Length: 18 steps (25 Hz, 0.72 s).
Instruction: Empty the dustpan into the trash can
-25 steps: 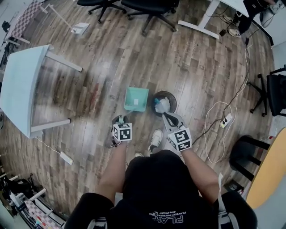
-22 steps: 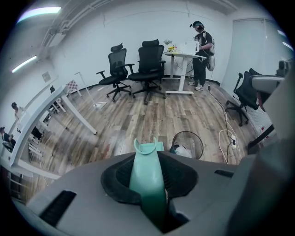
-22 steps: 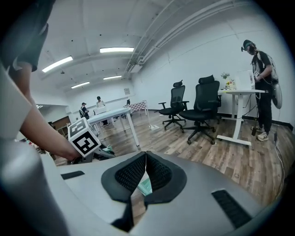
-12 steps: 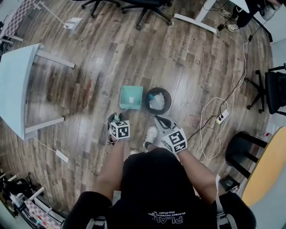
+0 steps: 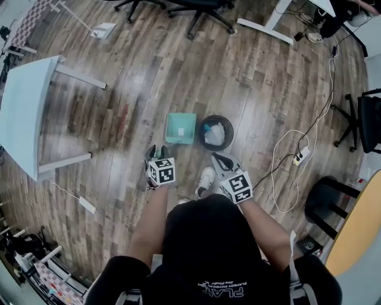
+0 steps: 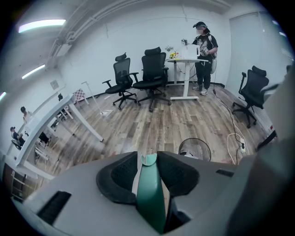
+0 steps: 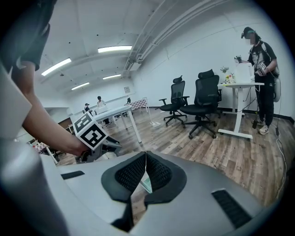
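A green dustpan (image 5: 180, 128) lies flat on the wooden floor, just left of the round black trash can (image 5: 215, 131), which holds white crumpled waste. My left gripper (image 5: 156, 152) is at the pan's near end. In the left gripper view the green handle (image 6: 150, 193) runs up between the jaws of that gripper (image 6: 146, 156). They are opening, with a thin gap on each side of the handle. The trash can (image 6: 203, 148) shows just beyond. My right gripper (image 5: 219, 159) hangs near the can's front side, and in its own view the gripper (image 7: 145, 154) is shut on nothing.
A white table (image 5: 24, 113) stands at the left and office chairs (image 5: 202, 12) at the far side. A white cable with a power strip (image 5: 300, 155) lies right of the can. My shoe (image 5: 206, 179) is between the grippers. Another person (image 6: 204, 46) stands at a far desk.
My right gripper has drawn back from over the trash can toward my body. The dustpan stays on the floor beside the can, with my left gripper still at its handle.
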### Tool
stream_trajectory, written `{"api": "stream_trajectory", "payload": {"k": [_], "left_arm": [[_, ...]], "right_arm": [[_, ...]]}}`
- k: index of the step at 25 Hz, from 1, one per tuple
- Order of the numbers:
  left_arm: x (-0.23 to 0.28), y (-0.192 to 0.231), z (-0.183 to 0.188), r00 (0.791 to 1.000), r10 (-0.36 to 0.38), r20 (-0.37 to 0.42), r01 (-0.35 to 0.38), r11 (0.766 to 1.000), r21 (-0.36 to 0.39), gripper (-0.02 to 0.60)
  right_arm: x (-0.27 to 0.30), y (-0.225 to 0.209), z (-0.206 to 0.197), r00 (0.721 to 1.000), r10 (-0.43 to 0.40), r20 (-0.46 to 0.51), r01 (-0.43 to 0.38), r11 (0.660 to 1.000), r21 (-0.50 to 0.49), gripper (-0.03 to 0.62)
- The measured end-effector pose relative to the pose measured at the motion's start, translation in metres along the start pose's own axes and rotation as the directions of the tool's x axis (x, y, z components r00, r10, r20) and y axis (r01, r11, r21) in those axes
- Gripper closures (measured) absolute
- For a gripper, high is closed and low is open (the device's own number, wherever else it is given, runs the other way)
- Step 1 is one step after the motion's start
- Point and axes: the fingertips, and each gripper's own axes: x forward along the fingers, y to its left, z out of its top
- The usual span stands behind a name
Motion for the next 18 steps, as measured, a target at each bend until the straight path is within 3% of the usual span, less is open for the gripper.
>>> {"api": "stream_trajectory", "payload": {"k": [8, 11, 15, 18], "left_arm": [[-0.062, 0.016, 0.011, 0.993, 0.012, 0.114, -0.008, 1.0, -0.028, 0.445], [-0.095, 0.01, 0.014, 0.985, -0.025, 0.172, 0.035, 0.998, -0.054, 0.445], [-0.145, 0.004, 0.024, 0.952, -0.14, 0.274, 0.185, 0.972, -0.146, 0.481], [-0.187, 0.003, 0.022, 0.915, -0.205, 0.348, 0.245, 0.967, -0.075, 0.527]], "right_arm": [[-0.004, 0.028, 0.013, 0.999, -0.018, 0.045, 0.019, 0.999, -0.027, 0.569], [-0.019, 0.043, 0.015, 0.998, -0.023, 0.066, 0.026, 0.999, -0.038, 0.569], [-0.029, 0.071, 0.017, 0.997, -0.035, 0.075, 0.039, 0.998, -0.053, 0.569], [-0.04, 0.104, 0.024, 0.992, -0.055, 0.112, 0.062, 0.996, -0.063, 0.569]]}}
